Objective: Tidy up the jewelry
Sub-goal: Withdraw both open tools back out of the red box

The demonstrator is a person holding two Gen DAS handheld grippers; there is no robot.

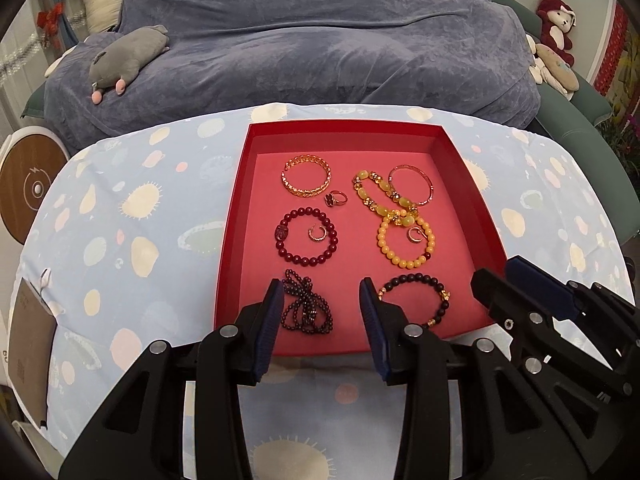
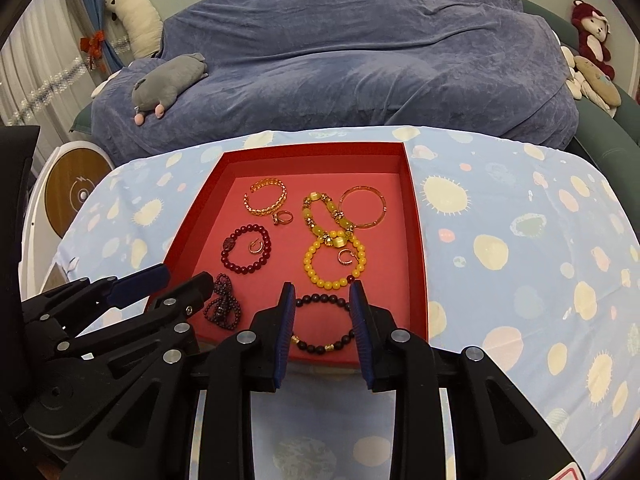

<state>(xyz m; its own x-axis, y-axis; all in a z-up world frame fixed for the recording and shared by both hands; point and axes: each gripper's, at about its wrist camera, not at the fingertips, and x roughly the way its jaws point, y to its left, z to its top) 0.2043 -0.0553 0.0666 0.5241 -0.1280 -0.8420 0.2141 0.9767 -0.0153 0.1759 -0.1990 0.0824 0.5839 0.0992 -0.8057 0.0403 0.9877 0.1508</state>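
Observation:
A red tray (image 1: 476, 184) (image 2: 412, 200) on the table holds several pieces of jewelry: a gold chain bangle (image 1: 307, 176), a ring (image 1: 337, 198), a dark red bead bracelet (image 1: 306, 241), a yellow bead bracelet (image 1: 406, 242), a green-and-gold bracelet (image 1: 378, 194), a thin bangle (image 1: 412, 184), a dark bead necklace (image 1: 306, 312) and a black bead bracelet (image 1: 416, 300) (image 2: 322, 322). My left gripper (image 1: 322, 292) is open and empty over the tray's near edge, by the necklace. My right gripper (image 2: 322, 294) is open and empty over the black bracelet.
The table wears a light blue patterned cloth (image 1: 132, 216). A sofa under a blue blanket (image 1: 320, 40) with a grey plush toy (image 1: 128, 56) stands behind. A round white-and-wood device (image 1: 28, 184) sits at the left.

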